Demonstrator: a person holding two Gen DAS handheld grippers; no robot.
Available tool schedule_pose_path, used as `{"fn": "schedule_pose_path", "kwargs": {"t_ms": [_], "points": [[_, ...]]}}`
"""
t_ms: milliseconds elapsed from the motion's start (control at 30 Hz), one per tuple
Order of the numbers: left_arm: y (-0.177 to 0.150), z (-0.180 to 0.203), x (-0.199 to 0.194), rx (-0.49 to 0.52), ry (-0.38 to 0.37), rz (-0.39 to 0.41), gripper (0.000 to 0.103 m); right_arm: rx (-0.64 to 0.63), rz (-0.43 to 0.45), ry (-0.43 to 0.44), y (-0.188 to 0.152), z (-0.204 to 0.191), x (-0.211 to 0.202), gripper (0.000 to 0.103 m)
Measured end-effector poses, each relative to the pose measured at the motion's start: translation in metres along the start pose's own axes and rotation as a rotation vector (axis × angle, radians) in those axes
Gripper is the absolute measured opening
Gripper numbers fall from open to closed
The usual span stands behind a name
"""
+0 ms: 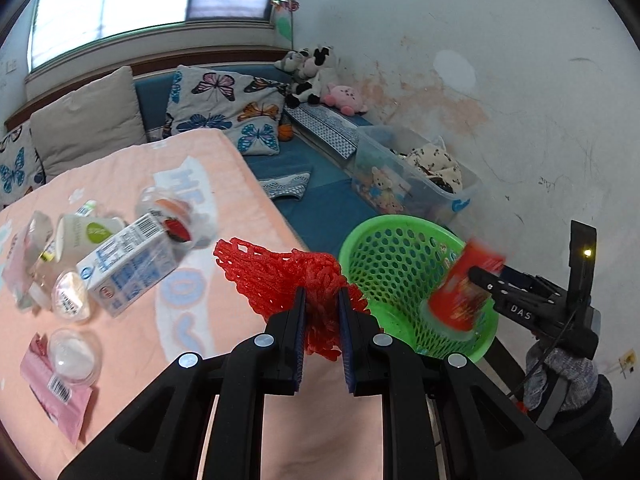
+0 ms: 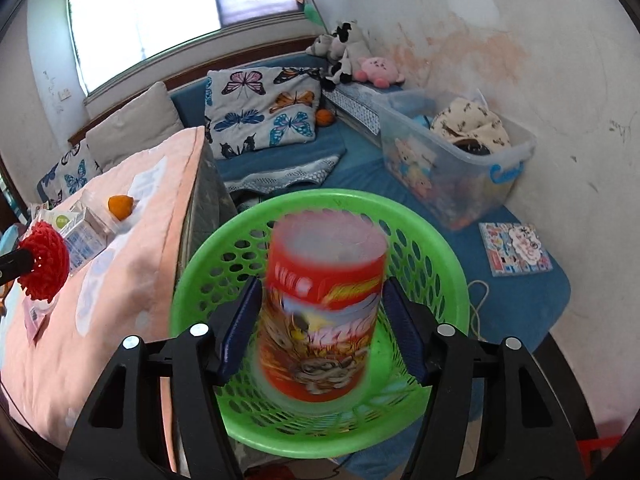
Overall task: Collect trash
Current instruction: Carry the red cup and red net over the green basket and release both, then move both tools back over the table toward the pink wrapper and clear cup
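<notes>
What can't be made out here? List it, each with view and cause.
- Red can: label unreadable, motion blur, both views.
- Green basket bottom: right wrist view, can covers it.
- Red foam net: near end hidden between left claw fingers.
- Table trash: small, blurred print.

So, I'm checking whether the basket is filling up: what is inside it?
Only the red can shows, between the right gripper fingers and inside the green basket. The can hides part of the bottom.

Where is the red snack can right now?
In both wrist views, the red snack can sits between the right tool's fingers, above the green basket beside the table's edge.
</notes>
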State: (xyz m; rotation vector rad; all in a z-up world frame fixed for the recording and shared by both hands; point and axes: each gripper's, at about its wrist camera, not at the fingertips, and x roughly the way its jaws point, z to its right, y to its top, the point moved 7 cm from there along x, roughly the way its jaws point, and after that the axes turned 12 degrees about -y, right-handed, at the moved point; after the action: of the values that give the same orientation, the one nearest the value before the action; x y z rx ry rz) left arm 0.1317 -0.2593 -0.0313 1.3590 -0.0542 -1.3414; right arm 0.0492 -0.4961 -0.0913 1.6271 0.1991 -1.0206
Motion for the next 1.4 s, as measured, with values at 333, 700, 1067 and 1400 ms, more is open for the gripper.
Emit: {"fn": "schedule_pose_path", "kwargs": {"t_ms": [333,700,1067,1400], "points": [[0.017,0.030,0.029,0.062,-0.028,-0.021,0.015,0.005,0.006,0.008,-0.004,0.007,0.000,0.063],[0.011,0.055,0.083,0.077,-0.071,-0.108,0.016,0.008,0.031,0.003,-0.008,0.022,-0.020,0.074],[0.000,0.071,0.111,0.090,-0.101,-0.162,0.028,0.025,0.037,0.002,-0.013,0.030,-0.029,0.075],[-0.005,0.067,0.097,0.071,-0.115,-0.141,0.049,0.015,0.044,0.010,-0.014,0.024,-0.035,0.075]]}}
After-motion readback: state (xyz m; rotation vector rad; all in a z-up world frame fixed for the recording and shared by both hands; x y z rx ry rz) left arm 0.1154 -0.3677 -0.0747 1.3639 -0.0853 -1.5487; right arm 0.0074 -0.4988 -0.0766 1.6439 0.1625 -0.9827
